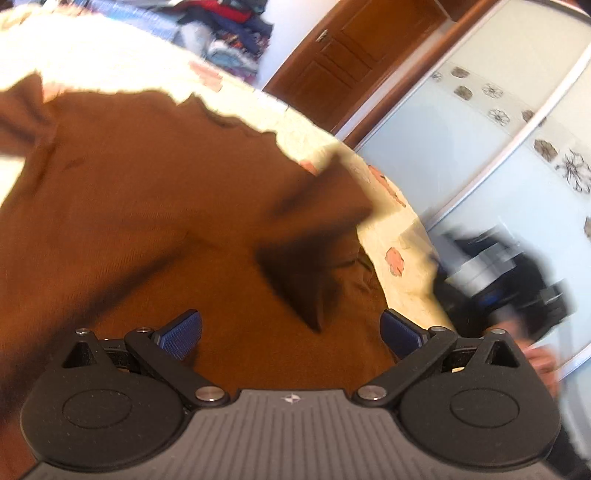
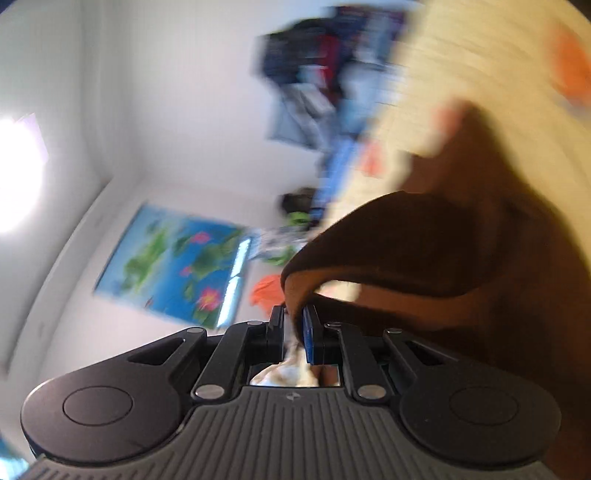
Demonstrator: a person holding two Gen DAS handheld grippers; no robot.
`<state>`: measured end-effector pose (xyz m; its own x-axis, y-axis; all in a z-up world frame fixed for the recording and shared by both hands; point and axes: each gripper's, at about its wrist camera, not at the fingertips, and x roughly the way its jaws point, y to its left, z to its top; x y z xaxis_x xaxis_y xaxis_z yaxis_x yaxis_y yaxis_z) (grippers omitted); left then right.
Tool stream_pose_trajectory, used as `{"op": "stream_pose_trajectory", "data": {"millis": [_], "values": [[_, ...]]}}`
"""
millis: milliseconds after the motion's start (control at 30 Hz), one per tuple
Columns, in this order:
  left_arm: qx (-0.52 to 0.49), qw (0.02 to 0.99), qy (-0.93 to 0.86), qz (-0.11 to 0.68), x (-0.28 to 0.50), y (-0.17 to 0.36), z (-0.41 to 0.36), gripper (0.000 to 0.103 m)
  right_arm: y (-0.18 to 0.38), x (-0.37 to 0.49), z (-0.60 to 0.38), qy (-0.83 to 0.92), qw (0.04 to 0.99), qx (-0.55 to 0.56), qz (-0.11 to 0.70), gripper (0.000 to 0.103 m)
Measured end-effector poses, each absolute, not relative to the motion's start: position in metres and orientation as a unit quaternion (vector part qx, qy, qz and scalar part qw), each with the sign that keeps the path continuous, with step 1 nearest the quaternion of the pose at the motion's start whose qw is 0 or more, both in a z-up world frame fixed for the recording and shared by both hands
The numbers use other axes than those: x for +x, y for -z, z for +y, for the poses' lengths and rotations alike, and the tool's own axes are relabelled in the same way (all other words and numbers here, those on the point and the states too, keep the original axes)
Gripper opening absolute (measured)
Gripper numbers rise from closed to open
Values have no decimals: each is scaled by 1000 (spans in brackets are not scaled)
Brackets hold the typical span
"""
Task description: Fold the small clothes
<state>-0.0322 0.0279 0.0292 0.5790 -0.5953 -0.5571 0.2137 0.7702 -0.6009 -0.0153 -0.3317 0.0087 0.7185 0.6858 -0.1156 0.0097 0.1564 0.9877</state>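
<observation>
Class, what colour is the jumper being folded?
Brown; the jumper shows best in the left wrist view.

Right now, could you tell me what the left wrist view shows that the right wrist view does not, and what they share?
Only the left wrist view shows the left gripper, jaws open above the brown garment, a wooden door, and a wardrobe with flower patterns. Only the right wrist view shows the right gripper shut on a fold of the brown garment, and a blue flower poster on the wall. Both show the garment on the cream bedspread and a blurred clothes pile.
</observation>
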Motion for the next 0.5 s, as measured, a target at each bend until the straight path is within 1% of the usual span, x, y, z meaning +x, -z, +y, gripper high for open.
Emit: {"op": "stream_pose_trajectory", "data": {"millis": [100,133,167,200,267,300,333,500], "values": [[-254,844,237,409,-33,-22,28,103,36,-11,-332,-184,699,605,335,21],[-253,844,240,409,-33,-23,27,103,43,-11,-330,-177,692,611,342,25],[-253,844,242,406,-32,-24,27,103,46,-12,-326,-182,684,618,341,37],[-256,845,242,403,-32,-25,28,103,45,-13,-322,-188,684,620,336,44],[-263,844,239,401,-30,-26,29,103,31,-8,-307,-201,702,594,336,74],[-265,844,237,402,-29,-26,30,103,20,-5,-298,-211,718,570,339,79],[-264,844,235,404,-29,-26,30,103,9,-2,-287,-223,737,539,342,83],[-233,856,224,403,-37,-25,29,103,-44,20,-225,-282,812,352,371,83]]}}
